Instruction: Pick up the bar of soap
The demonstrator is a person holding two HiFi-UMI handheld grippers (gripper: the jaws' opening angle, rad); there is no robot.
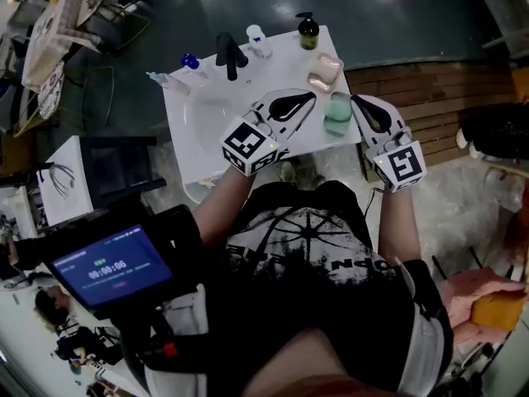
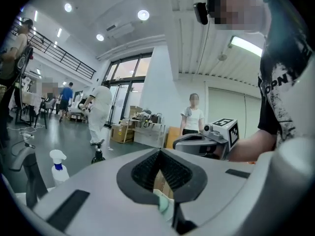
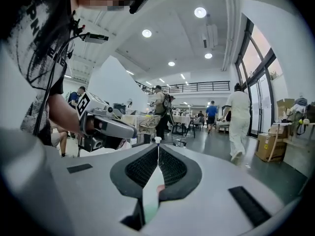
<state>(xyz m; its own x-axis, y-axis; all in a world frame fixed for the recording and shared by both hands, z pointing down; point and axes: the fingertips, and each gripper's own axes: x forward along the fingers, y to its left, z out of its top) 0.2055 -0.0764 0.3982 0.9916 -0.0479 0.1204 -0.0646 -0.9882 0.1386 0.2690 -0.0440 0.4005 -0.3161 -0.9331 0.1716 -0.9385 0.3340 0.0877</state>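
The pinkish bar of soap [image 1: 325,71] lies at the back right of the white sink top [image 1: 285,60]. In front of it stands a pale green container [image 1: 337,112]. My left gripper [image 1: 311,97] is over the sink top just left of the container, jaws shut and empty. My right gripper [image 1: 356,100] hangs just right of the container, off the sink's right edge, also shut and empty. In the left gripper view the jaws [image 2: 158,151] meet, and a bit of pale green shows below them. The right gripper view shows its jaws [image 3: 158,147] closed, with pale green and pink below.
A black faucet [image 1: 230,55], a dark pump bottle [image 1: 308,31], a white bottle [image 1: 257,40] and a blue-capped item [image 1: 190,60] line the back of the sink. The basin [image 1: 207,118] lies left. Wooden decking [image 1: 438,98] is at the right. People stand in the hall behind.
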